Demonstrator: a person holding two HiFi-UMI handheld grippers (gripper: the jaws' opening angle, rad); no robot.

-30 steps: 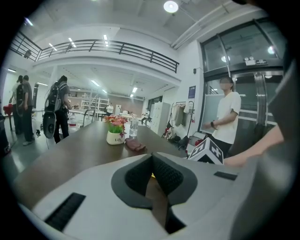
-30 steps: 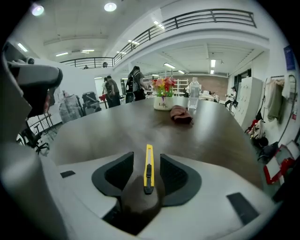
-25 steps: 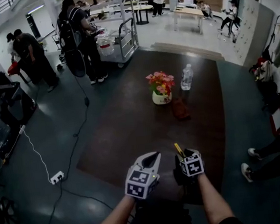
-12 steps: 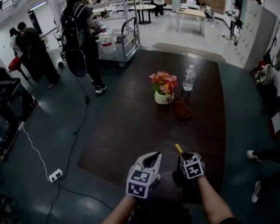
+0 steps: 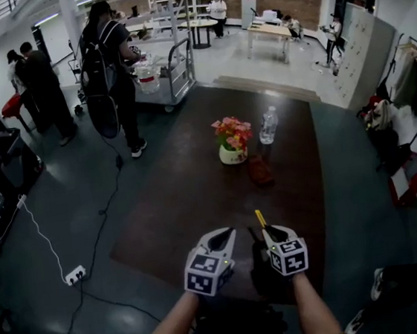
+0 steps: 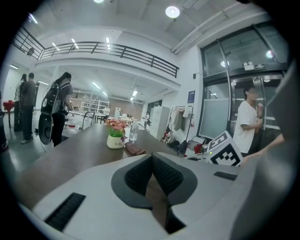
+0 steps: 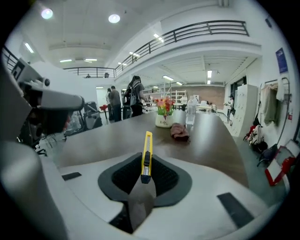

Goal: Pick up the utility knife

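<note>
- While my right hand-held gripper (image 5: 268, 230) pinches the utility knife (image 5: 260, 219), its jaws have just been closing, and the knife sits between the dark pads.
- The pads grip the knife near its rear half. The yellow body sticks out past the jaw tips toward 11 o'clock in the head view.
- In the right gripper view the knife stands edge-on in the middle of the jaws, its black slider just at the pads.
- My left hand-held gripper (image 5: 227, 234) is just beside the right one, at its 9 o'clock. Its jaws are pressed together at the tips with nothing between them.
- Both are over the near end of the dark worktop (image 5: 190, 202).
- At 12 o'clock, well apart from the knife, a flower pot (image 5: 233, 152) stands on the worktop.
- A water bottle (image 5: 268, 126) is near the pot at its 1 o'clock, and a brown cloth (image 5: 260, 170) lies at its 5 o'clock.
- Off the worktop at 10 o'clock, a person with a backpack (image 5: 104, 69) stands by a trolley (image 5: 175, 69).
</note>
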